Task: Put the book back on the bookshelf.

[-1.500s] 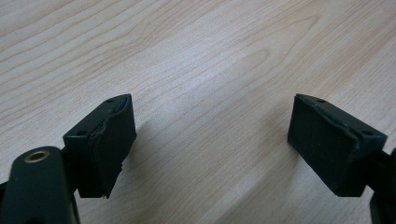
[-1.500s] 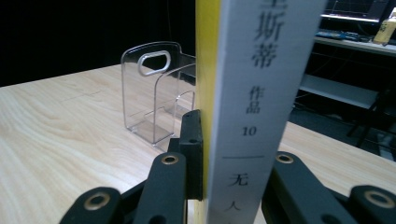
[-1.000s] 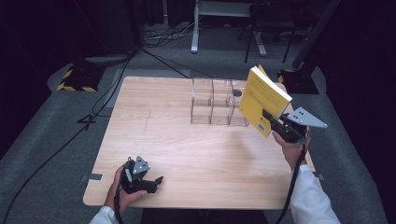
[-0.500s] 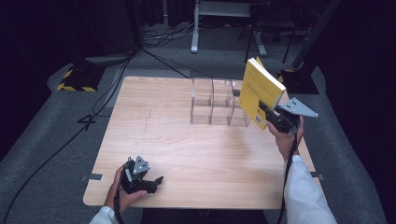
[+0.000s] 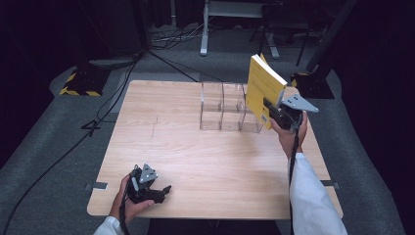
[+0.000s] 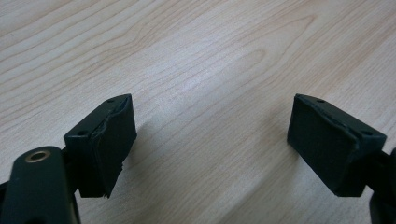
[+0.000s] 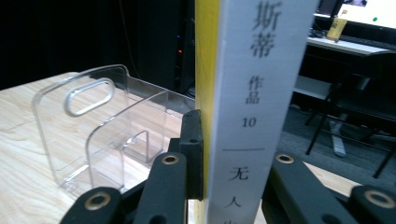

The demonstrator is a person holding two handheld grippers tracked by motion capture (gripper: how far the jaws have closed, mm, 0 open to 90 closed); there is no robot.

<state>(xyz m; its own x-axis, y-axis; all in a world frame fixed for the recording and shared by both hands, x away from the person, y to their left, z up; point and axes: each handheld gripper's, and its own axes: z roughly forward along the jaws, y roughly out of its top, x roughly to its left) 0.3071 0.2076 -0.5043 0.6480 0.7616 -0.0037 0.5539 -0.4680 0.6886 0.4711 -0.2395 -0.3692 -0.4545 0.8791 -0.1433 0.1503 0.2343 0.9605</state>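
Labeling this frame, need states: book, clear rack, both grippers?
yellow book: lifted off the table, upright, clamped by the right gripper, above the rack's right end.
clear divider rack: standing on the table, slots empty.
right gripper: jaws shut on the book.
left gripper: jaws open, nothing between them, low over the table.

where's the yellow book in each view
High view: the yellow book stands upright at right, above the table's far right part, clamped by the right gripper.
Left gripper view: not in it; open jaws over bare wooden table.
Right gripper view: centre, its white spine between the jaws.
Shared landmark: the clear acrylic organizer, left of the book.
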